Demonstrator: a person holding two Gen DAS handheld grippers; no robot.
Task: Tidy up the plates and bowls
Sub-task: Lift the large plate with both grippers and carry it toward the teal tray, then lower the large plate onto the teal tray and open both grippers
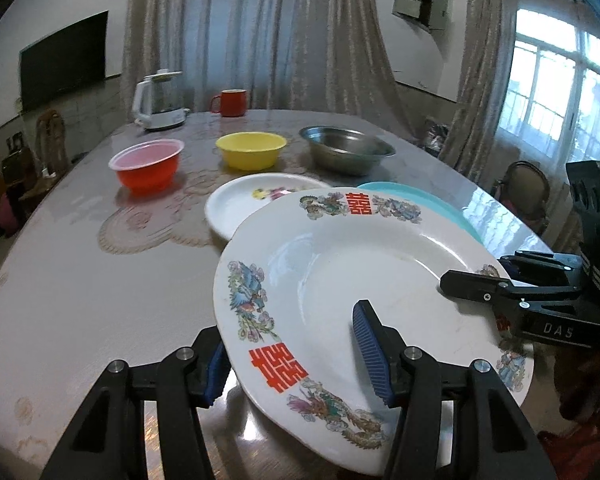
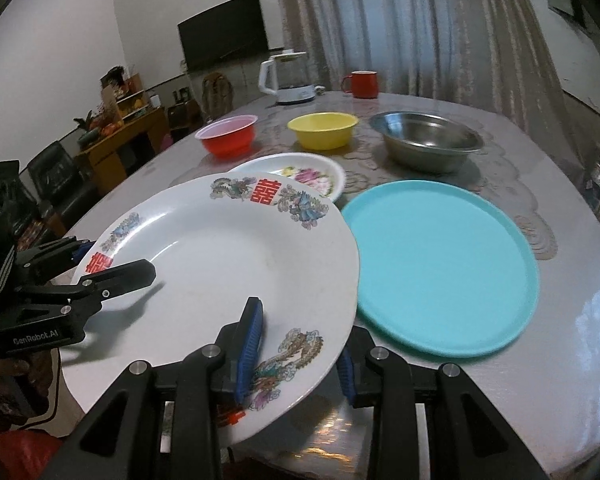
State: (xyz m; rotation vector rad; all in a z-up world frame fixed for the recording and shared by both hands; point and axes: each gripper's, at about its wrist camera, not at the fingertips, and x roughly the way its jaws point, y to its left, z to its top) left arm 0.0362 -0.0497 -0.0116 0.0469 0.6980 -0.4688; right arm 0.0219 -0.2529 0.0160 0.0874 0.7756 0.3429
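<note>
A large white plate [image 1: 360,272] [image 2: 220,248], with red characters and dragon and phoenix prints on its rim, hangs tilted above the table. My left gripper [image 1: 294,360] [image 2: 118,258] is shut on its left rim. On the opposite rim, my right gripper [image 2: 298,360] [image 1: 476,276] is shut too. On each, one blue pad lies on the plate's face and the other sits under it. Behind it on the table lie a small white flowered plate [image 1: 240,204] [image 2: 260,164] and a teal plate [image 2: 440,264] [image 1: 420,200].
A red bowl [image 1: 148,164] [image 2: 228,136], a yellow bowl [image 1: 250,150] [image 2: 322,130] and a steel bowl [image 1: 346,152] [image 2: 426,140] stand in a row further back. A white kettle [image 1: 158,100] and a red mug [image 1: 230,102] are at the far edge.
</note>
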